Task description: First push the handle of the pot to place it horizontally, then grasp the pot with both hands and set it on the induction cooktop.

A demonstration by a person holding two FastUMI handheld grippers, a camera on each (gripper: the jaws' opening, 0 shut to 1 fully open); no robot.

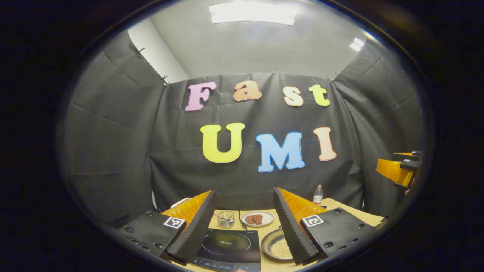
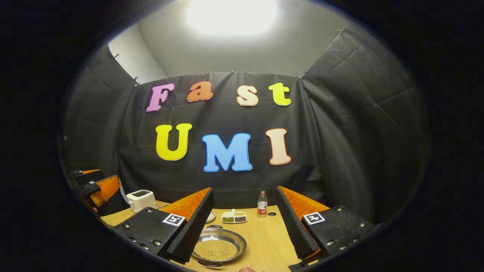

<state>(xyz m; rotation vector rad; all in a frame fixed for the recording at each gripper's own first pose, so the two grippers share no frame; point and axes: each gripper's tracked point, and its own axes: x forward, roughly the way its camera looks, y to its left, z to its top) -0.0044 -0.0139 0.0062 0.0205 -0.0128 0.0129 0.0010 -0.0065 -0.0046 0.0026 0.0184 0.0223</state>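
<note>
The pot (image 2: 218,245) is a shallow steel pan holding pale yellow grains, standing on the wooden table; one loop handle (image 2: 214,227) shows at its far rim and another at its near rim. In the left gripper view the pot (image 1: 276,247) lies just right of the black induction cooktop (image 1: 227,245), partly behind my right-hand finger. My left gripper (image 1: 244,190) hangs open above the cooktop, holding nothing. My right gripper (image 2: 244,188) is open too, above the table with the pot under its left finger. Neither gripper touches the pot.
Behind the cooktop stand a small glass box (image 1: 225,219) and a plate of brown food (image 1: 257,218). A bottle (image 2: 262,204), a divided dish (image 2: 234,217) and a white toaster (image 2: 140,199) line the back. The other gripper (image 1: 401,168) hovers at the right.
</note>
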